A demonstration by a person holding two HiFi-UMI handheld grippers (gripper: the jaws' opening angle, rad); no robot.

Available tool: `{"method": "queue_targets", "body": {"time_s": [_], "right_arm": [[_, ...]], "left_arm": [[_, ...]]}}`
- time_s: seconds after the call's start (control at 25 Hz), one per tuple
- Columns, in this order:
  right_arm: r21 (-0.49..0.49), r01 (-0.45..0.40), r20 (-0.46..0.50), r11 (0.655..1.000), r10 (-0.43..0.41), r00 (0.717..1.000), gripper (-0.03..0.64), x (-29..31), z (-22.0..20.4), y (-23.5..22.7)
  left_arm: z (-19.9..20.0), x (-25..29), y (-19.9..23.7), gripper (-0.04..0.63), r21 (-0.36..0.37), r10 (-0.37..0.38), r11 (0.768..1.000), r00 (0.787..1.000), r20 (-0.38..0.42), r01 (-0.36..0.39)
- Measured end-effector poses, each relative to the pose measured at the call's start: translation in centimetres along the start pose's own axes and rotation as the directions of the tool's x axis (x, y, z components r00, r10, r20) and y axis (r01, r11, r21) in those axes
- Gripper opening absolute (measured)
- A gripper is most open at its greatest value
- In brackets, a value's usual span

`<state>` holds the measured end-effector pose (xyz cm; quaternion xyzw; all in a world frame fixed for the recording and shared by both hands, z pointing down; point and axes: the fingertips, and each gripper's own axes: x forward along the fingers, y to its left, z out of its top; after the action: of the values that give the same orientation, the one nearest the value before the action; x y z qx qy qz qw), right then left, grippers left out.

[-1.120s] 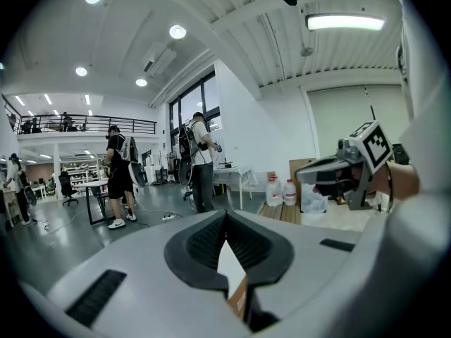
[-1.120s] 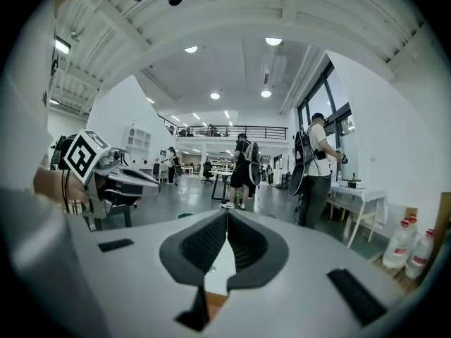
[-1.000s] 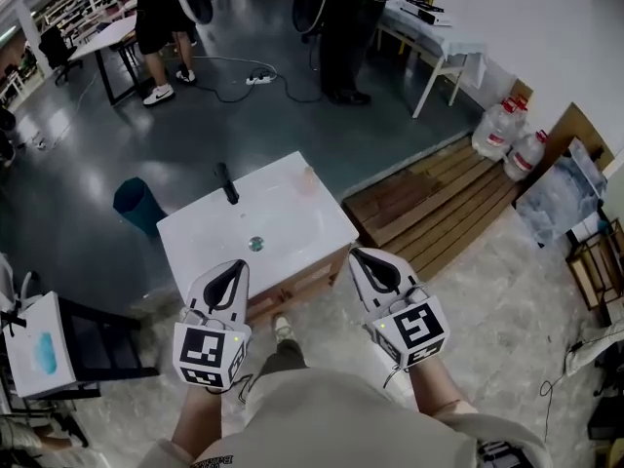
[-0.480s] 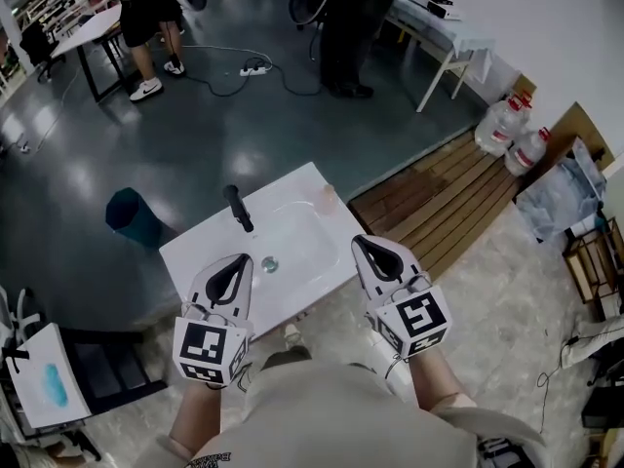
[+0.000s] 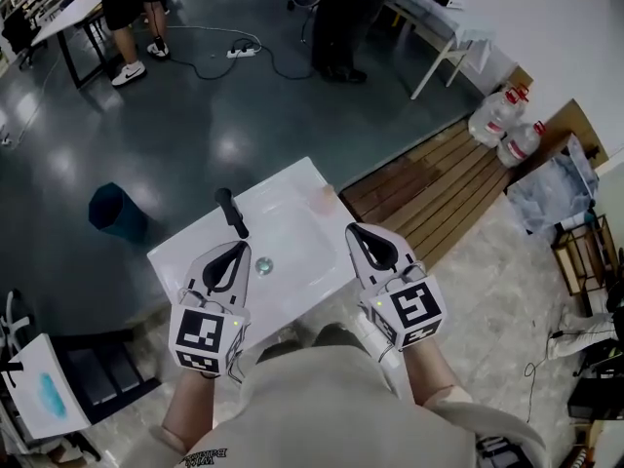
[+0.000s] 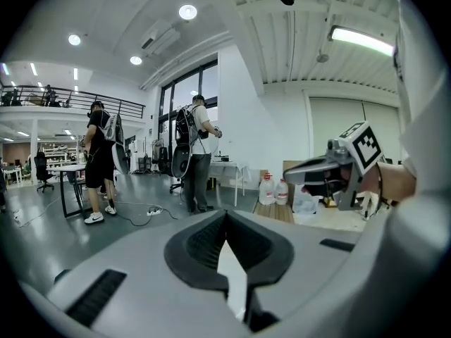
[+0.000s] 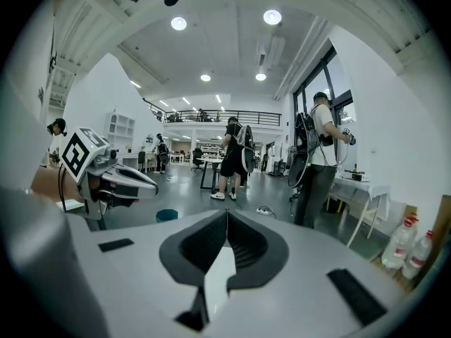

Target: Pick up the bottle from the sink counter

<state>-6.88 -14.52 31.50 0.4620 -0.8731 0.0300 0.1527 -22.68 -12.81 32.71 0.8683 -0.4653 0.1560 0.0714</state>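
The left grey-and-white gripper [image 5: 237, 249] and the right grey-and-white gripper [image 5: 352, 230] are held side by side and apart, both pointing forward, away from the body. Each has its fingers [image 6: 199, 243] closed tip to tip and empty. The bare left forearm [image 5: 195, 408] and right forearm [image 5: 430, 374] reach out behind the black-and-white marker cubes [image 5: 206, 339].

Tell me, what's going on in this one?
A person holds the left tongs and right tongs above a white sink counter with a black faucet. Both tongs are shut and empty. A small pale item, probably the bottle, stands at the counter's far right corner, untouched.
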Motion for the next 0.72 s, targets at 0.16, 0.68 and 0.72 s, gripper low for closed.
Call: {"method": "queue_targets", "body": {"time_s": [0.16,0.68,0.72], "right_arm": [[0.020,0.002,-0.001,1.000,-0.002,1.000,-0.003,0.7,-0.1,-1.8],[0.031,-0.028,-0.035,0.999,0.030,0.999,-0.003,2.4,-2.2,-7.7],[0.036,-0.029,-0.040,0.999,0.031,0.999,-0.003,2.8,-2.6,-8.3]], "left_arm": [[0.3,1.5,-0.1,0.006,0.007,-0.002,1.000,1.000,-0.012,0.002],[2.9,7.2,-1.5,0.008,0.008,0.017,1.000,0.999,0.028,-0.017],[3.1,8.1,-1.7,0.011,0.015,0.011,1.000,0.999,0.031,-0.011]]}}
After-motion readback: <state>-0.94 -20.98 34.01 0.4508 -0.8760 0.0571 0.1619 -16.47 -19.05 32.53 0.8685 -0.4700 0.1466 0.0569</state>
